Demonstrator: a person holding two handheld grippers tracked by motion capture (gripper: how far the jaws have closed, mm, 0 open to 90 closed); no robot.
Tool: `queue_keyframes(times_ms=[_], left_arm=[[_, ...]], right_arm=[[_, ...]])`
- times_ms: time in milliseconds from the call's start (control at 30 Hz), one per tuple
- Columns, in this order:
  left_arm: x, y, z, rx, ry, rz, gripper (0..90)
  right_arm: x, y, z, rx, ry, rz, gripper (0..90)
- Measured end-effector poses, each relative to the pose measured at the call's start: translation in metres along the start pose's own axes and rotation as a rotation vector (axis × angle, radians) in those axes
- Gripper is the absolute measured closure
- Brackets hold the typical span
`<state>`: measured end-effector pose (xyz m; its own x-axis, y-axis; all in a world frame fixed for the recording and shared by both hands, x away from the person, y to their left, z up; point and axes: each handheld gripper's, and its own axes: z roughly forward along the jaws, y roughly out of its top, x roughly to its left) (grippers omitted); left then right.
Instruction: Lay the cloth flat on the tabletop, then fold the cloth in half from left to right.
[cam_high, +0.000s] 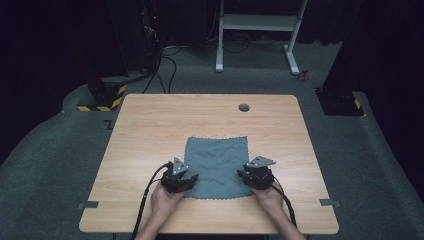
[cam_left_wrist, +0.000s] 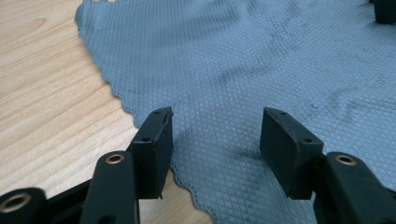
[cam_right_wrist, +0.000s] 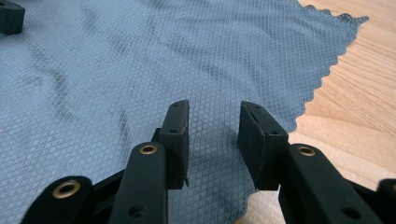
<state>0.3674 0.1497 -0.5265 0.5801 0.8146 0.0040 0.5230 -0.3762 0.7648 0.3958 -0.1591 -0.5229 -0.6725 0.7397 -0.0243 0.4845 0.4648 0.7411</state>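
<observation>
Wooden table (cam_high: 150, 130), grey cloth (cam_high: 217, 160), dark room

One grey-blue cloth (cam_high: 217, 165), two handheld grippers, left gripper (cam_high: 186, 181) and right gripper (cam_high: 248, 176), one wooden table (cam_high: 150, 125), one white frame (cam_high: 257, 22) upper centre

Table evenly lit, surroundings dark (gripper views sharp, soft shadows).
</observation>
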Motion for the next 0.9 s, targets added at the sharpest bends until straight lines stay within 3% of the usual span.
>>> queue_keyframes(times_ms=[133,700,900], left_arm=[[-0.0002,-0.0005,-0.0005,0.005,0.017,-0.005,40.5],[-0.0006,-0.0010,-0.0009,0.007,0.016,-0.006,36.8],[-0.0015,-0.0010,-0.0008,0.010,0.001,-0.007,32.7]], right_arm=[[-0.0003,-0.0008,-0.0009,0.003,-0.005,0.009,59.6],[-0.0003,-0.0008,-0.0009,0.004,-0.018,0.015,56.2],[0.0000,-0.0011,-0.0032,0.008,-0.014,0.075,56.9]])
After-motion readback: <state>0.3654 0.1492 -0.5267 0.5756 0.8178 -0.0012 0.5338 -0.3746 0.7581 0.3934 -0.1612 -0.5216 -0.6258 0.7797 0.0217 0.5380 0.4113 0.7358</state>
